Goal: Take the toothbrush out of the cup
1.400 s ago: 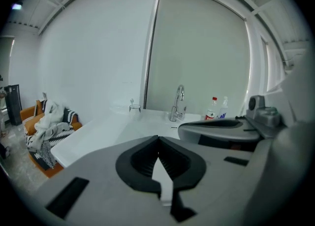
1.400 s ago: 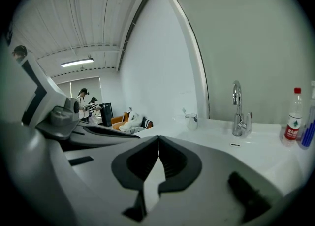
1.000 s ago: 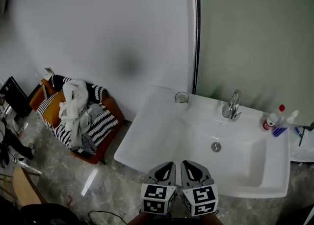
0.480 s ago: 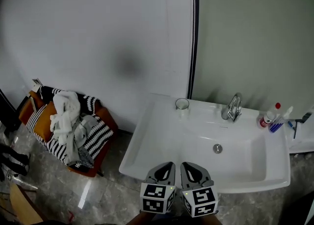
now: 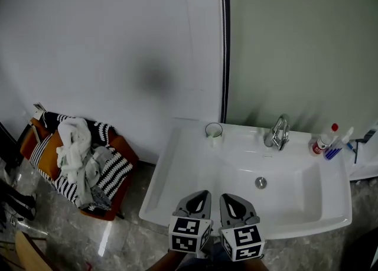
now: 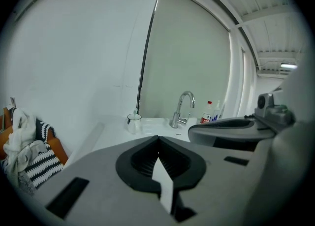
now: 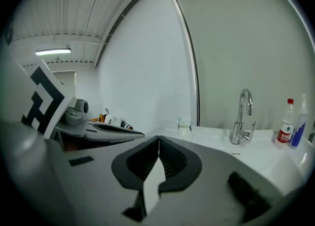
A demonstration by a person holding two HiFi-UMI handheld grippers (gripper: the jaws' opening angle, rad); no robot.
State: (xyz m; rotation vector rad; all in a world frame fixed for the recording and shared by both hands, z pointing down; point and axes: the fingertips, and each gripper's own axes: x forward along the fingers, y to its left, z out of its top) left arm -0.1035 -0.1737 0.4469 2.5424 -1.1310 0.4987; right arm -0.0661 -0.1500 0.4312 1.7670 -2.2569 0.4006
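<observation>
Ahead of right gripper (image 5: 228, 198): open sink (image 5: 177, 169) basin. Beyond: cup (image 5: 213, 130) against wall (image 5: 118, 57); tap (image 5: 276, 133), bottles (image 5: 328, 144) further right.

A washing corner, bathroom-like, set in a larger room. A white sink (image 5: 189, 169) with a chrome tap (image 5: 276, 132) stands against a plain wall (image 5: 118, 39); on its rim are a cup (image 5: 213, 130) with a toothbrush (image 6: 135, 113) and a few bottles (image 5: 323, 143). Beside it an orange chair (image 5: 125, 153) heaped with clothes (image 5: 77, 152) sits on a stone-look floor (image 5: 127, 228) — and a strip light (image 7: 53, 51) shows under a ribbed ceiling (image 7: 83, 13).
</observation>
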